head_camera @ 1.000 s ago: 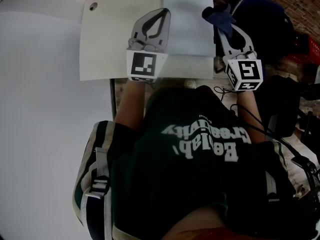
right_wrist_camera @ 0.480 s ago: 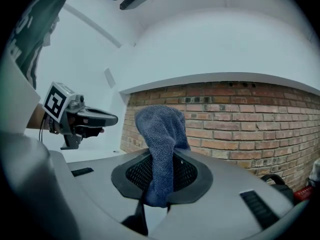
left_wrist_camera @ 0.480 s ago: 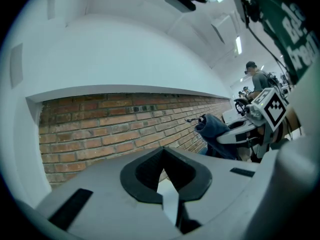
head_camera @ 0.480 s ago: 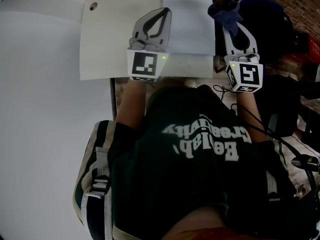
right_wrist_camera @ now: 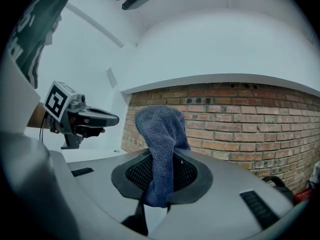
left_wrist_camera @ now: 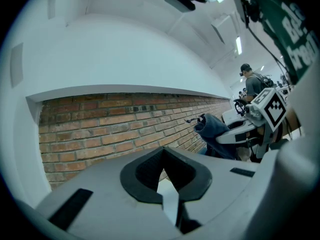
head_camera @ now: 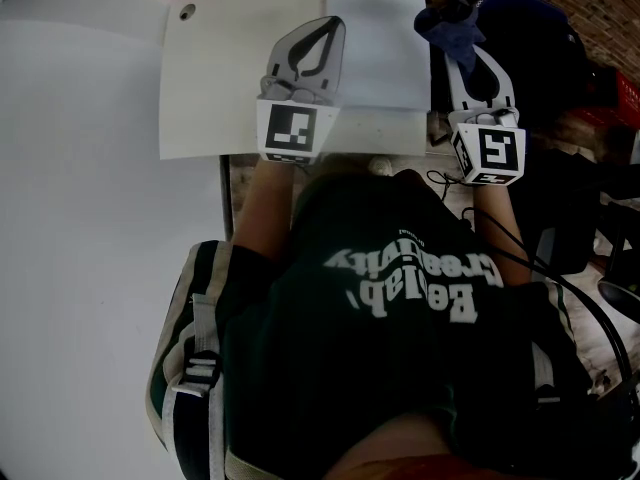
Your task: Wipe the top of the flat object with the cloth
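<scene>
Blue cloth, red-brown brick wall, white flat object.

Dim, underexposed head view; gripper views brighter, fisheye-warped with dark corners.

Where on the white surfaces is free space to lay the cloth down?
Free: the flat board left of the left gripper, below its small hole, and the wide white surface further left. Crowded: the right edge, where the right gripper holds the cloth beside a dark bag.
</scene>
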A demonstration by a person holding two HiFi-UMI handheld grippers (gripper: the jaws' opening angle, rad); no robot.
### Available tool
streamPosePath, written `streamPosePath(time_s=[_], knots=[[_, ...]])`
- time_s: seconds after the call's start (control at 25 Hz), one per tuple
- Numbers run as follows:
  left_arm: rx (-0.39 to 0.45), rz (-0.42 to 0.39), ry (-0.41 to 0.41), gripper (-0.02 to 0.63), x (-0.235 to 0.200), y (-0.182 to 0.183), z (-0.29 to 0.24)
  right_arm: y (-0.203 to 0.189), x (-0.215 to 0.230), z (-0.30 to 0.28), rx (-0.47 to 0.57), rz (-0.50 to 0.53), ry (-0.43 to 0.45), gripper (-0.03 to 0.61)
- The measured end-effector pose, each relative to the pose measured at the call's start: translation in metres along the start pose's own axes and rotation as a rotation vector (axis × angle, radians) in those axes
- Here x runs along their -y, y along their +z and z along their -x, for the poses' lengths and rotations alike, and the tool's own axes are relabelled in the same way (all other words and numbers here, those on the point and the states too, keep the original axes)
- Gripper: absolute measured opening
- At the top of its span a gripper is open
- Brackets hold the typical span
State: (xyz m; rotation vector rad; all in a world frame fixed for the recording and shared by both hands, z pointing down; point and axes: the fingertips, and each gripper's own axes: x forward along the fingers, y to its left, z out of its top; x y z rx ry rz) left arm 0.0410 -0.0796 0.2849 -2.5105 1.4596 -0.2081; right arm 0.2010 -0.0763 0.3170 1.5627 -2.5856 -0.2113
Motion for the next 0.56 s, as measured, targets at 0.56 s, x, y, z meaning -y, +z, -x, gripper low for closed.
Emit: streamPosePath(time_s=[0.56], knots=[[-0.001,-0.004,-0.002,-0.006,0.0015,0.0013,0.0003,0.0015,-0.0014,0.0004,0.004,0.009,0.005,0.055]])
